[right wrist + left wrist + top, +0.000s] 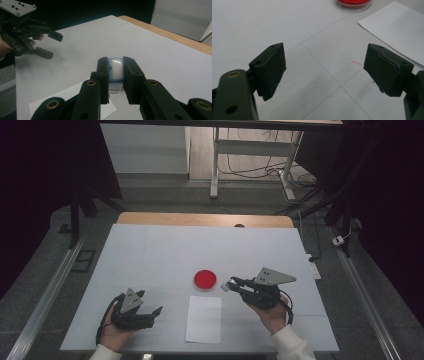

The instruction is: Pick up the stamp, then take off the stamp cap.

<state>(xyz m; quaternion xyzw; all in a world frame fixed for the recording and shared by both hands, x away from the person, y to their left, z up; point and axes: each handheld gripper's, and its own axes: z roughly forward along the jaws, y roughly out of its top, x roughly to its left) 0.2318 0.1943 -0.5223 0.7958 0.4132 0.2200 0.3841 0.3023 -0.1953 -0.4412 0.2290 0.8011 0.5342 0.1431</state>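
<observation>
The right gripper (115,80) is clamped on a small pale-blue block with a glossy whitish face (116,69), perhaps a stamp or eraser; its exact kind cannot be told. It is held off the desk, just right of the red round dish (205,279), which sits near the middle of the desk. A white sheet of paper (204,318) lies just beside the dish toward the desk's near edge. The left gripper (145,307) rests low near the near-left corner with its jaws spread wide and nothing between them; in the left gripper view bare surface shows through the gap.

The main risk appears to be the grip itself. The block is narrow and smooth-faced, pinched only along its sides, so a tilt or a slight easing of the jaws could probably let it slip and fall onto the desk or into the dish. If the dish holds ink or pigment, a careless dip could smear the white surface. The loose paper might also slide when pressed, since the left gripper is not pinning it.

The desk (150,255) is covered in white with faint seams, a strip of wood showing at the far edge. Beyond it the room is dark, with a white table frame, trailing cables and grey flooring.
</observation>
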